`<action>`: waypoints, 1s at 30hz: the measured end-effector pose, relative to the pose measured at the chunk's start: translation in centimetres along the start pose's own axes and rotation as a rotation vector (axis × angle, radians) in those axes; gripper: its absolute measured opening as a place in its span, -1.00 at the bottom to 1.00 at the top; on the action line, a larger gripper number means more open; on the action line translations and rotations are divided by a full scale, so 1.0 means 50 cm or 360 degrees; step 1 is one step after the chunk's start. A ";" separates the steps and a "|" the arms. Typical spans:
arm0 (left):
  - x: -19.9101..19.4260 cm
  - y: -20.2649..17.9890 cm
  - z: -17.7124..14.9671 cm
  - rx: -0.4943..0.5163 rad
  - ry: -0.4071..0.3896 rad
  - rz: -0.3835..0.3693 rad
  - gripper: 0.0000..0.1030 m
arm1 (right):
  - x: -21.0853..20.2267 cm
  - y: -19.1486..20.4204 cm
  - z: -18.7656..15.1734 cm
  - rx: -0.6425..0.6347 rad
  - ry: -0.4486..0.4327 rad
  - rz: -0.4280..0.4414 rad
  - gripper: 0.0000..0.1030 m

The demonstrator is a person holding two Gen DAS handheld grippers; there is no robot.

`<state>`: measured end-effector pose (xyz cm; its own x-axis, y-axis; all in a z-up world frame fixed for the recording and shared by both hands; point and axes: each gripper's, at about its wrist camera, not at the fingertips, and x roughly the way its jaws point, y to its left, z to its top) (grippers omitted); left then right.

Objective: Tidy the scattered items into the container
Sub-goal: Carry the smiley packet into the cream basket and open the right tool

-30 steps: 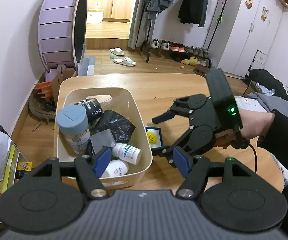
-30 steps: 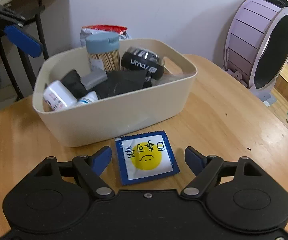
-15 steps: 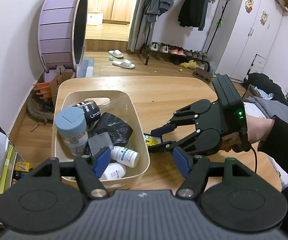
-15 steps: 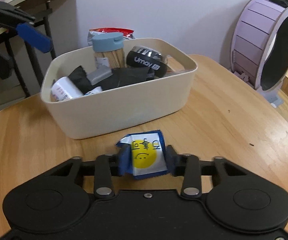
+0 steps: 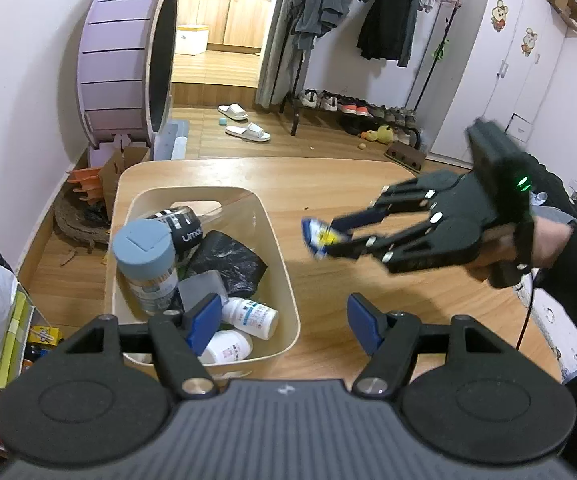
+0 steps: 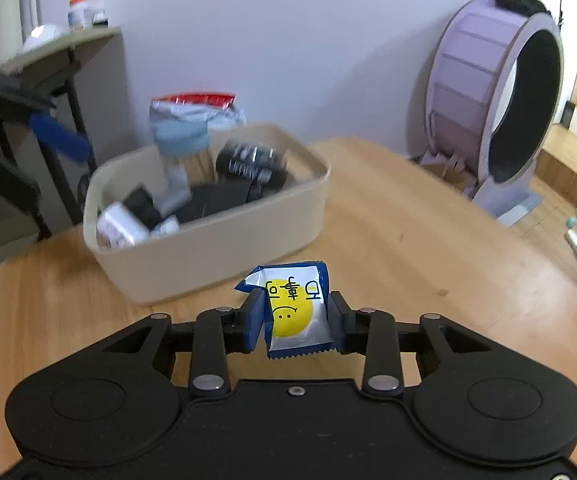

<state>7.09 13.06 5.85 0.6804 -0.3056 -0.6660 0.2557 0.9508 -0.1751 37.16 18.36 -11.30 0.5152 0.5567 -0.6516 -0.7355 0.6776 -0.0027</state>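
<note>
The right claw (image 6: 293,326) is clamped on a blue foil sachet with a yellow smiley face (image 6: 294,310), held above the wooden worktop (image 6: 408,240) beside the cream plastic bin (image 6: 208,248). The left claw (image 5: 284,322) waits half open, empty. Judged next: carry the sachet over the rim and release.

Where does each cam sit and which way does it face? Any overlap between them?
Left wrist: on the left gripper, jaws open and empty, looking down over the bin toward the clothes rack; the person's hand shows.
Right wrist: on the right gripper, facing the bin and the wall; jaws pinch the blue packet.
Shared: bin, packet, table, purple wheel; each sees the other gripper.
</note>
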 end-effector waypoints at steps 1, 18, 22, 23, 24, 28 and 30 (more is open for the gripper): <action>-0.003 0.001 0.001 0.0000 -0.0003 0.0013 0.33 | -0.009 0.002 0.012 -0.0003 -0.0032 0.0004 -0.35; -0.028 0.062 -0.001 -0.0028 0.0026 0.0314 0.33 | 0.075 0.106 0.145 -0.0149 -0.0103 0.0166 -0.02; -0.024 0.067 -0.002 -0.0043 0.0037 0.0315 0.33 | 0.080 0.104 0.141 -0.0102 -0.0131 0.0161 0.13; -0.023 0.067 -0.002 -0.0049 0.0040 0.0317 0.33 | 0.076 0.102 0.138 -0.0096 -0.0138 0.0155 0.21; -0.022 0.067 -0.002 -0.0054 0.0043 0.0318 0.33 | 0.073 0.100 0.135 -0.0091 -0.0144 0.0149 0.22; -0.020 0.064 -0.003 -0.0071 0.0048 0.0311 0.33 | 0.068 0.098 0.130 -0.0068 -0.0140 0.0126 0.30; -0.016 0.060 -0.001 -0.0066 0.0059 0.0306 0.33 | 0.064 0.098 0.132 -0.0048 -0.0138 0.0099 0.48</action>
<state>7.26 16.19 5.82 0.6883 -0.1169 -0.7160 0.0945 0.9930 -0.0714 38.12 26.66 -8.39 0.5036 0.6377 -0.5829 -0.7794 0.6264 0.0119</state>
